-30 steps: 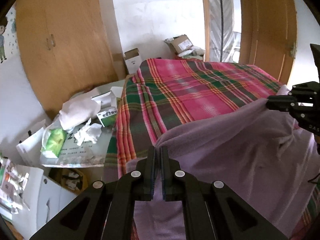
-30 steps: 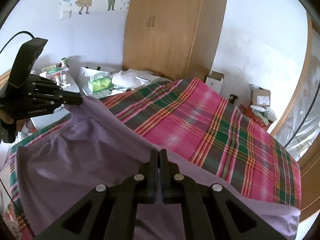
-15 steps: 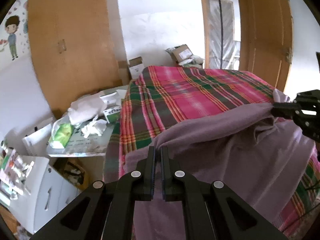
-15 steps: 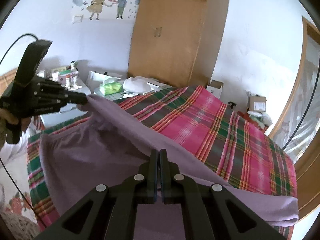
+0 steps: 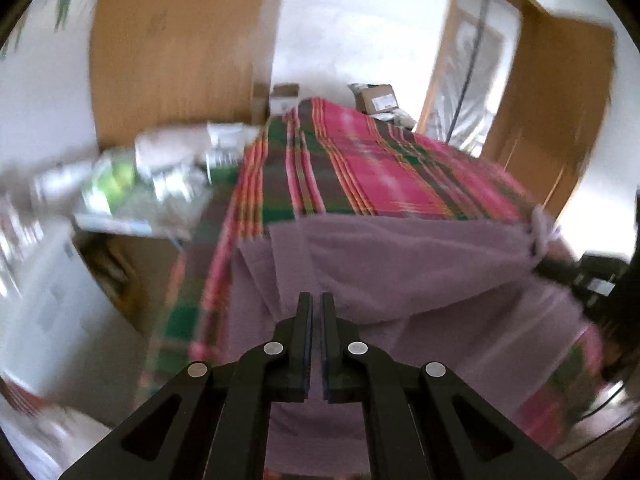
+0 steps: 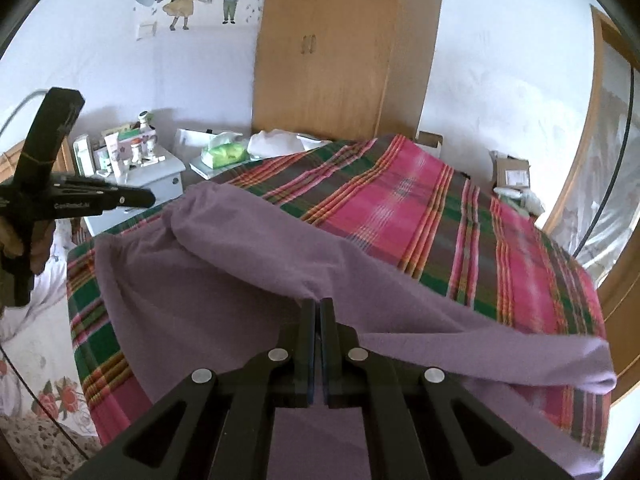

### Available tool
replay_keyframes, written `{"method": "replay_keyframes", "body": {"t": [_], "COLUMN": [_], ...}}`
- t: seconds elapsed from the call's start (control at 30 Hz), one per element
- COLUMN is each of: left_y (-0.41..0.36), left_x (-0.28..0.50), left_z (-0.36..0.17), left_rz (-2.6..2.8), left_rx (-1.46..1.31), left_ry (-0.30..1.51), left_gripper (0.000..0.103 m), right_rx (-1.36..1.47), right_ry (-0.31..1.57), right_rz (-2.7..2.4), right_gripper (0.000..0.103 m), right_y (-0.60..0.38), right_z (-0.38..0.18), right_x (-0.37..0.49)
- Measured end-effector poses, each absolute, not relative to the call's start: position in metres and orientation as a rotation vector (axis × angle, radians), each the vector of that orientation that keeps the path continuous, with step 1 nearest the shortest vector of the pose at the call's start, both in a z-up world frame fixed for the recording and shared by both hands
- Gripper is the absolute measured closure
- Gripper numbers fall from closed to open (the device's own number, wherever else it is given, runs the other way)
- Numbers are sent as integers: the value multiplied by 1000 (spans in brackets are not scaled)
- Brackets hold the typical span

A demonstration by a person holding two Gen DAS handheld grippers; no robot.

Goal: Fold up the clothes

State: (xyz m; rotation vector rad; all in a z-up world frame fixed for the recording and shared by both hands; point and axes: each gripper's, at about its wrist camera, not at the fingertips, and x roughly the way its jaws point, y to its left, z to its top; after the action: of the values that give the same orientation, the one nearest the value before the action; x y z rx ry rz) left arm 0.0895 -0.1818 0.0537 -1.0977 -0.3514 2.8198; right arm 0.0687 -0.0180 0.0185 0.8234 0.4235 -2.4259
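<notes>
I have both hand-held grippers pinching the purple garment (image 6: 248, 264) — left hand-held gripper (image 5: 316, 304), right hand-held gripper (image 6: 318, 308) — with its top edge lifted toward 12 o'clock over the plaid bed (image 6: 460, 216). I judge fold 1 underway; the rest remains.

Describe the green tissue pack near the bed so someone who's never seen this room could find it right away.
Start at the tall wooden wardrobe behind the bed with the red and green plaid cover. On the low cluttered surface at its foot lies the soft bright green tissue pack. It is the only green thing among white paper and boxes.
</notes>
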Motion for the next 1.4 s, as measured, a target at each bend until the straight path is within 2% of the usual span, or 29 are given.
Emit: {"method": "replay_keyframes", "body": {"t": [0.13, 0.3, 0.37, 0.5, 0.57, 1.1, 1.23, 1.3, 1.33, 1.4], "left_y": [-191, -191, -189, -195, -196, -218, -220, -224, -226, -228], "left_x": [91, 80, 74, 73, 74, 78, 84, 84, 85, 85], "left_z": [35, 14, 11, 7, 6, -12, -11, -11, -11, -10], "left_rz": [2701, 2523, 2500, 2446, 2432, 2458, 2464, 2455, 2451, 2462], "left_rx": [-1148, -1224, -1248, -1168, -1139, -1119, -1079, -1057, -1048, -1033], "left_ry": [-644, -913, -975, -1171, -1242, -1653, -1678, -1698, -1708, -1710], "left_gripper": [79, 78, 67, 64, 59, 59, 70, 71, 78, 83], "right_rx": [847, 846, 845, 847, 849, 875, 872, 870, 869, 867], "right_ry": [376, 351, 332, 282, 267, 200, 205, 209, 212, 215], "right_rz": [-2435, -2443, -2442, -2438, -2439, -2414, -2417, -2419, -2421, -2424], "right_gripper": [101, 101, 101, 101, 101, 101, 101, 101, 101, 101], "right_y": [-16, -14, -12, -6, -5, -1, -3, -3, -4, -4], "right_z": [14, 10, 10, 9, 9, 1, 1, 0, 0, 1], "right_x": [65, 67, 68, 69, 69, 60, 61, 61, 61, 61]}}
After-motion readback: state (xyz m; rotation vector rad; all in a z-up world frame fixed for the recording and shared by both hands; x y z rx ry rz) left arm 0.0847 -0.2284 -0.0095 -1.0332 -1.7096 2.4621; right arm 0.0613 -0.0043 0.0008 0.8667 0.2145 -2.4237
